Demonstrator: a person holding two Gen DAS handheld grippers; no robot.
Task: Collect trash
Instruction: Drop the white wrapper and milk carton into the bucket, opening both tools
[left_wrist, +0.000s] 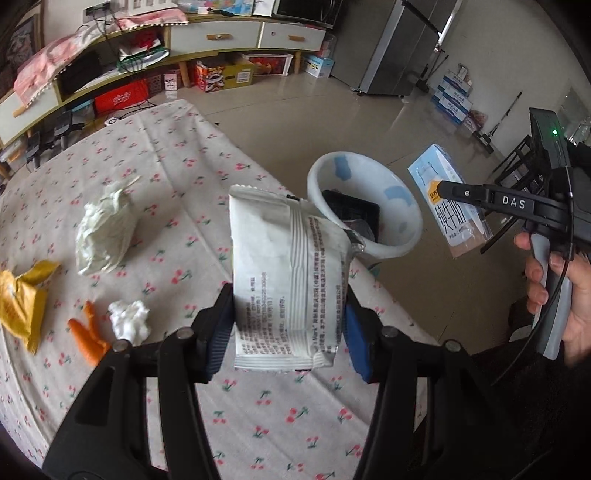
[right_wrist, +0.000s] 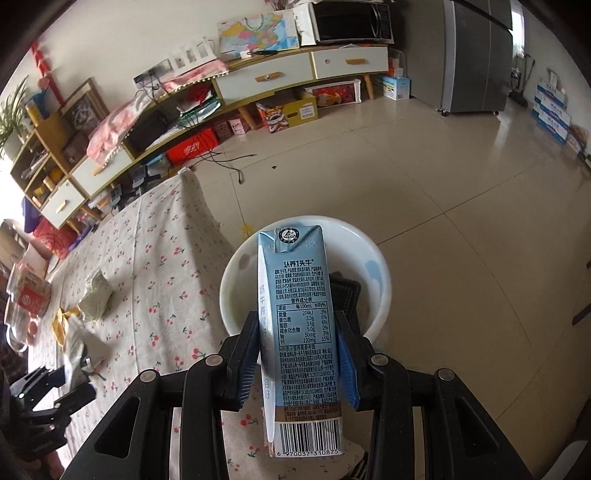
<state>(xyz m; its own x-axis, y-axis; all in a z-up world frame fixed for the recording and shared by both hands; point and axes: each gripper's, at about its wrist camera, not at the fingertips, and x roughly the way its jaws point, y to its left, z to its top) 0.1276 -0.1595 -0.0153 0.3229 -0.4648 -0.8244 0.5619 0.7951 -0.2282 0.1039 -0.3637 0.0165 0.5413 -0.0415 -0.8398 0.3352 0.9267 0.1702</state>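
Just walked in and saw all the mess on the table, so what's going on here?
A person is clearing trash with two handheld grippers. The left gripper is shut on a white wrapper; the right gripper is shut on a blue milk carton, above the white bin beside the table. Crumpled tissues, a yellow packet and orange scraps remain on the tablecloth.

The tablecloth (left_wrist: 177, 177) is pale cream, strewn with small red cherries on green stems. The wrapper (left_wrist: 288, 280) is white with grey print. The milk carton (right_wrist: 301, 325) is light blue with a brown band. The bin (left_wrist: 369, 192) is white with blue patches. The carrot pieces (left_wrist: 86, 334) are orange, and the packet (left_wrist: 20, 299) is yellow.
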